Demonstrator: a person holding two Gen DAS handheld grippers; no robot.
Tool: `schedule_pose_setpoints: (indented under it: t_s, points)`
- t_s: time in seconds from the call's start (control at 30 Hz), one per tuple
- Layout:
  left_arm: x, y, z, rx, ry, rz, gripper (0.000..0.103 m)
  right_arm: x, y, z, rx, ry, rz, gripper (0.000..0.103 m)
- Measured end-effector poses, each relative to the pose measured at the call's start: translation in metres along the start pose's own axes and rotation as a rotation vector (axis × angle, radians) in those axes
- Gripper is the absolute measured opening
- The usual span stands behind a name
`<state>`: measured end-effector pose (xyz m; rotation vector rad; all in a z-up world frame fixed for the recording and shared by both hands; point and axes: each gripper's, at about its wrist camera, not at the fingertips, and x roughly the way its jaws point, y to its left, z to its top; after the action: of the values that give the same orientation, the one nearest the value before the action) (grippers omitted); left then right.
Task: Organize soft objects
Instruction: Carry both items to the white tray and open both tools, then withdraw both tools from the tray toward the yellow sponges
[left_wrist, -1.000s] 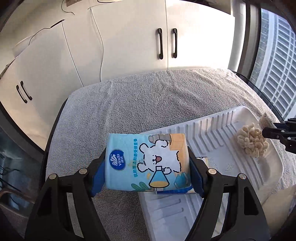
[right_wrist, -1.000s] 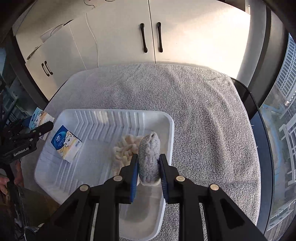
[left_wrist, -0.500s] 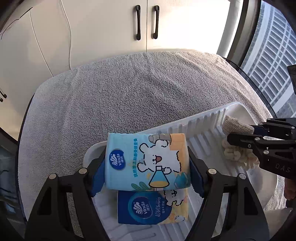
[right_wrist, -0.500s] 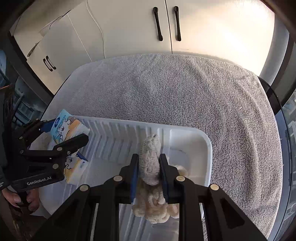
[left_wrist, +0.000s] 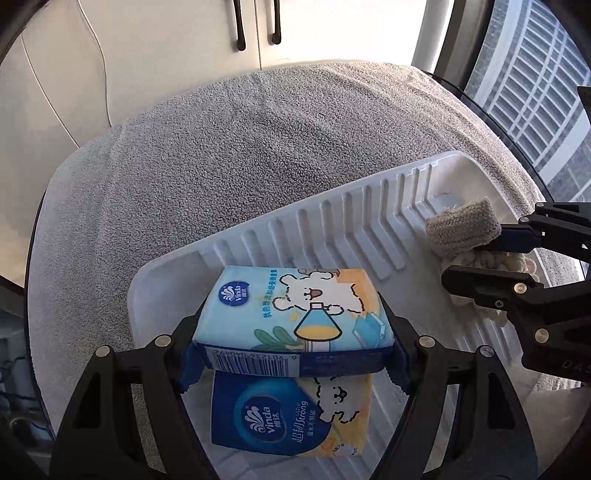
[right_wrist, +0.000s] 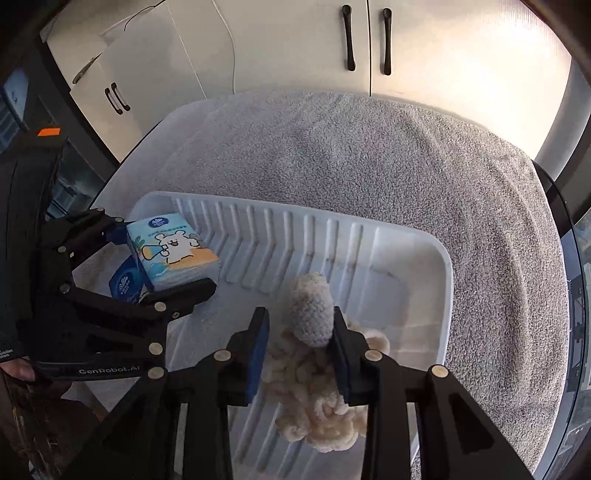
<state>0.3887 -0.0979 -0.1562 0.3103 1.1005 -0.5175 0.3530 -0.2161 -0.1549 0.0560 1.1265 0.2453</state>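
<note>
My left gripper (left_wrist: 291, 354) is shut on a light-blue tissue pack (left_wrist: 295, 314) with a bear print, held over the left end of the white ribbed tray (left_wrist: 332, 206). A second, dark-blue tissue pack (left_wrist: 288, 417) lies in the tray below it. My right gripper (right_wrist: 299, 350) has its jaws spread wider than the grey knitted roll (right_wrist: 312, 314), which lies between them on a cream chenille cloth (right_wrist: 317, 413) at the tray's right end. The roll (left_wrist: 461, 229) and right gripper (left_wrist: 491, 258) also show in the left wrist view.
The tray (right_wrist: 406, 240) sits on a grey towel (right_wrist: 369, 166) covering the table. White cabinets (right_wrist: 295, 44) with black handles stand behind. A window (left_wrist: 535, 92) is at the right beyond the table's edge.
My left gripper carried the tissue pack over the tray's left end and lowered it toward the other pack. My right gripper moved into the tray and opened, letting go of the grey roll.
</note>
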Motion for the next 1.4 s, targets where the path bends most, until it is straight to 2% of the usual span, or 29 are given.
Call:
schedule_pose_setpoints:
  t_s: [0.03, 0.1, 0.2, 0.3, 0.53, 0.7, 0.87, 1.17, 1.4]
  points:
    - [0.0, 0.001, -0.001, -0.014, -0.005, -0.009, 0.076, -0.001, 0.001, 0.0, 0.001, -0.004, 0.004, 0.046]
    - [-0.002, 0.005, -0.002, -0.035, -0.018, -0.02, 0.076, -0.003, 0.002, 0.001, -0.004, -0.018, -0.006, 0.05]
    - [-0.009, 0.008, -0.004, -0.048, -0.043, -0.024, 0.076, -0.008, 0.0, 0.0, -0.004, -0.032, -0.023, 0.05]
    - [-0.018, 0.01, -0.007, -0.054, -0.072, -0.013, 0.076, -0.012, -0.004, -0.001, 0.012, -0.04, -0.018, 0.055]
    - [-0.039, 0.017, -0.012, -0.083, -0.115, 0.011, 0.076, -0.027, -0.015, -0.01, 0.035, -0.067, -0.026, 0.056]
    - [-0.057, 0.021, -0.018, -0.103, -0.161, 0.02, 0.076, -0.039, -0.019, -0.017, 0.057, -0.088, -0.039, 0.06]
    - [-0.08, 0.029, -0.03, -0.131, -0.22, 0.09, 0.076, -0.051, -0.02, -0.025, 0.069, -0.104, -0.07, 0.061]
    - [-0.105, 0.058, -0.066, -0.199, -0.23, 0.15, 0.076, -0.069, -0.029, -0.051, 0.102, -0.116, -0.11, 0.061]
    - [-0.116, 0.077, -0.107, -0.258, -0.231, 0.174, 0.076, -0.087, -0.042, -0.079, 0.136, -0.124, -0.134, 0.061]
